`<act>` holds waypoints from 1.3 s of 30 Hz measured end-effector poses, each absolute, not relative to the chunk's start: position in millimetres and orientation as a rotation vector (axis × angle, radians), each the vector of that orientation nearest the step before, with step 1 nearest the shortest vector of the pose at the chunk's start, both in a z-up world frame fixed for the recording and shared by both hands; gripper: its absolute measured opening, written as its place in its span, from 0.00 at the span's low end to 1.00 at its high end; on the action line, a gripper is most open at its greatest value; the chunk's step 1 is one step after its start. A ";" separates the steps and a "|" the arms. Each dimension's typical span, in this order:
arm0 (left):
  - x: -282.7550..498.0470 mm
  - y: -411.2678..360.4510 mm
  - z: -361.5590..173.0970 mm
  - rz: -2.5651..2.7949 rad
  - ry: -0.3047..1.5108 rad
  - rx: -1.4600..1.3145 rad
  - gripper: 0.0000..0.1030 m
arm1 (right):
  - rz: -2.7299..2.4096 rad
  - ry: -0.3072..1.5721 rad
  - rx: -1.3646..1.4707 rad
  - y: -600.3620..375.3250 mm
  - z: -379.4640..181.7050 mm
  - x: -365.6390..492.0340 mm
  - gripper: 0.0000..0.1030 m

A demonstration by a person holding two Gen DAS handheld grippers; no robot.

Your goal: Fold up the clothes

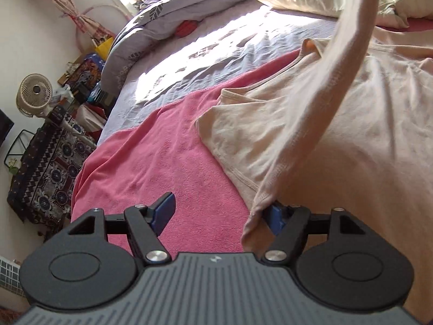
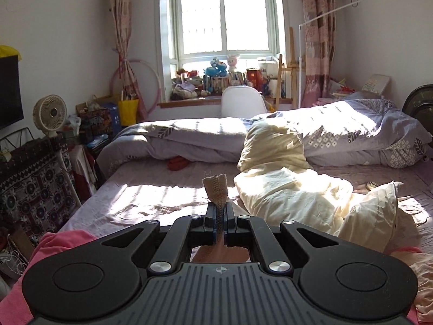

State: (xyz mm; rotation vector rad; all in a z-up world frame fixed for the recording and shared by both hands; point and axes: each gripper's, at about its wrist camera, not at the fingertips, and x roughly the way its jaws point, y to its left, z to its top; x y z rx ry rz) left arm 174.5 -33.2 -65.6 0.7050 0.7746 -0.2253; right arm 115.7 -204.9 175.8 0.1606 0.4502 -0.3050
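A peach shirt (image 1: 351, 124) lies spread on a pink blanket (image 1: 167, 157) on the bed. One long strip of it (image 1: 349, 54) rises taut from the near corner toward the upper right and leaves the left wrist view. My left gripper (image 1: 220, 211) hovers over the blanket at the shirt's near corner, open wide; the fabric hangs against its right pad (image 1: 276, 216) only. In the right wrist view my right gripper (image 2: 219, 216) is held high over the bed, shut on a hemmed edge of the shirt (image 2: 216, 187) that sticks up between the pads.
A grey leaf-print quilt (image 2: 338, 124) is heaped at the far side of the bed, with cream bedding (image 2: 284, 189) in front of it. A small red item (image 1: 186, 28) lies by the quilt. Left of the bed stand a fan (image 1: 33, 92) and a patterned-cloth table (image 1: 46, 168).
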 end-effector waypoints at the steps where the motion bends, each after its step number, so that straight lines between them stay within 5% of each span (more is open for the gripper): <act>1: 179.5 -33.8 -68.7 -0.196 0.784 0.710 0.71 | -0.297 0.460 0.166 -206.2 173.6 118.0 0.06; 11: 170.2 -1.2 -57.0 0.053 0.735 0.605 0.73 | -0.160 0.351 0.201 -196.7 181.7 139.8 0.06; 19: 154.6 12.0 -92.8 0.146 0.778 0.708 0.73 | -0.423 0.921 0.304 -253.3 -12.6 89.1 0.07; 23: 147.7 17.4 -95.3 0.117 0.734 0.746 0.73 | -0.560 1.127 0.232 -253.2 -61.7 64.6 0.11; 28: 148.2 20.8 -94.5 0.084 0.728 0.759 0.74 | -0.586 1.061 0.004 -225.5 -28.6 64.6 0.47; 34: 145.2 26.1 -98.2 0.055 0.697 0.749 0.74 | -0.052 0.859 -0.050 -166.1 7.0 160.0 0.48; 39: 142.6 33.4 -99.7 0.033 0.670 0.716 0.75 | 0.262 0.885 0.038 -102.9 -20.5 264.1 0.48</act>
